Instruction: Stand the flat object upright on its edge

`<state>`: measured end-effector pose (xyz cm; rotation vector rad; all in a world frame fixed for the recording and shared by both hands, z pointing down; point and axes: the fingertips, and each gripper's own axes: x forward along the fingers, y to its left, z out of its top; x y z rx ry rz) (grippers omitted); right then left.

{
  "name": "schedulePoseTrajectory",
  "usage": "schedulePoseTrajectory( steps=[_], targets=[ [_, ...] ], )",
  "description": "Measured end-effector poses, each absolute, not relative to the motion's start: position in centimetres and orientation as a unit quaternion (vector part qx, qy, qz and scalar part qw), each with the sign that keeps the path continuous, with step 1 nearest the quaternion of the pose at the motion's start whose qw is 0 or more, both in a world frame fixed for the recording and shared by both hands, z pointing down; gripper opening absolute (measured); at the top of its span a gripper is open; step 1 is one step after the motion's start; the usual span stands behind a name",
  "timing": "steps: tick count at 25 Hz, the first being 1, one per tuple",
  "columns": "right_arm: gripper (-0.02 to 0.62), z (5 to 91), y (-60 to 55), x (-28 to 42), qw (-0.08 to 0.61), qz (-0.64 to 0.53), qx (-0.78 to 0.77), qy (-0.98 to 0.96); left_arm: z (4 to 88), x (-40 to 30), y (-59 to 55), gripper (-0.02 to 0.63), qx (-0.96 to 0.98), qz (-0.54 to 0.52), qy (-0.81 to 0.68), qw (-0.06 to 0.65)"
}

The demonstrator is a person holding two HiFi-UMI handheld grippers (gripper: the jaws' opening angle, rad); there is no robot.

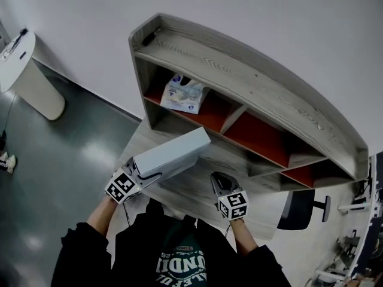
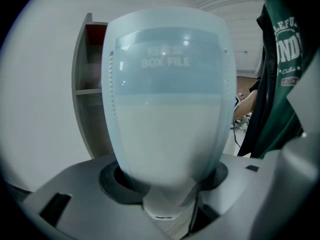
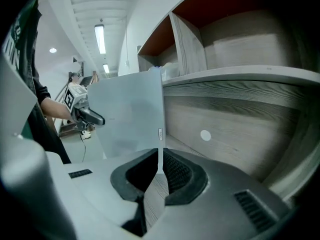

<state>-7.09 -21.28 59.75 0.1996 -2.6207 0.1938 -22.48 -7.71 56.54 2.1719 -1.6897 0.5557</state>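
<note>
My left gripper [image 1: 148, 173] is clamped on the near end of the pale blue box file [image 1: 173, 154] and holds it tilted over the desk [image 1: 191, 191]. Its far end points to two o'clock, at the shelf unit [image 1: 257, 94]. My right gripper [image 1: 220, 183] sits at the file's four o'clock, apart from it, jaws together on nothing.

Left gripper [image 1: 141, 173]: matt grey plastic shell.
Right gripper [image 3: 160, 164]: matt grey plastic; black ribbed pads [image 3: 176, 173], rubbery in look.
Box file [image 1: 172, 155]: smooth pale blue-grey plastic with a soft sheen, between the left gripper's jaws.
Shelf unit [image 1: 251, 82]: ahead of the 2 grippers; grey wood-grain boards, matt, with smooth red back panels.
Tissue pack [image 1: 182, 94]: beyond the left gripper; glossy wrapper.
Floor [image 1: 54, 178]: left of the left gripper; dark, glossy, reflecting light.
</note>
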Motion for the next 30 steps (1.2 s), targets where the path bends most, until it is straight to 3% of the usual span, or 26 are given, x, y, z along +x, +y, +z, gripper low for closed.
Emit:
schedulePoseTrajectory(
  steps=[30],
  targets=[
    [0.052,59.8,-18.3,-12.0,0.271,0.061,0.033,-0.960,59.4,-34.5,-0.8,0.270,0.612,0.170,-0.745,0.203]
  ],
)
